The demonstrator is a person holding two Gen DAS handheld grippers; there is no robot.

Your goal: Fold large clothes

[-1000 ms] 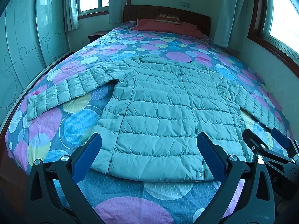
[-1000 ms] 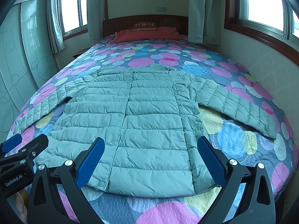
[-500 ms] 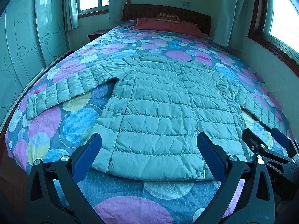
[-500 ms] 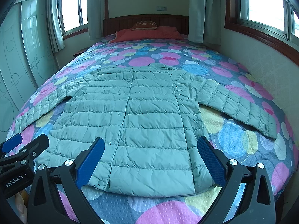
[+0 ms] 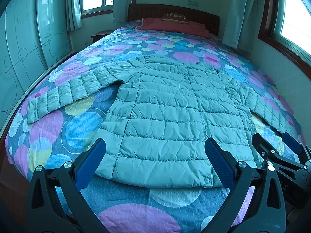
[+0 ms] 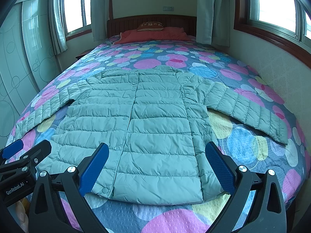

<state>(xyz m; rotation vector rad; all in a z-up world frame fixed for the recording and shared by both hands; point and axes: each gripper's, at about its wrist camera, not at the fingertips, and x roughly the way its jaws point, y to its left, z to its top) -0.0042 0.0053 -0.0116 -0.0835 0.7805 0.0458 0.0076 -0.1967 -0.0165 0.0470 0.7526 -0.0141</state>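
Observation:
A pale green quilted puffer jacket [image 5: 167, 114] [image 6: 143, 120] lies flat and front-up on the bed, snapped closed, both sleeves spread out to the sides. Its hem faces me. My left gripper [image 5: 155, 145] hovers open above the hem's left half, nothing between its blue pads. My right gripper [image 6: 156, 147] hangs open over the hem's right half, also empty. Each gripper shows at the edge of the other's view: the right gripper [image 5: 279, 151] at lower right, the left gripper [image 6: 25, 155] at lower left.
The bedspread [image 6: 175, 58] is blue with pink, yellow and blue circles. A red pillow [image 6: 153, 34] and wooden headboard [image 6: 151, 20] sit at the far end. A wall with windows runs close along the right; glass wardrobe doors [image 5: 23, 44] stand at left.
Both views have shifted very slightly; the jacket sits a touch lower in the frames. The jacket itself has not moved and both grippers stay open.

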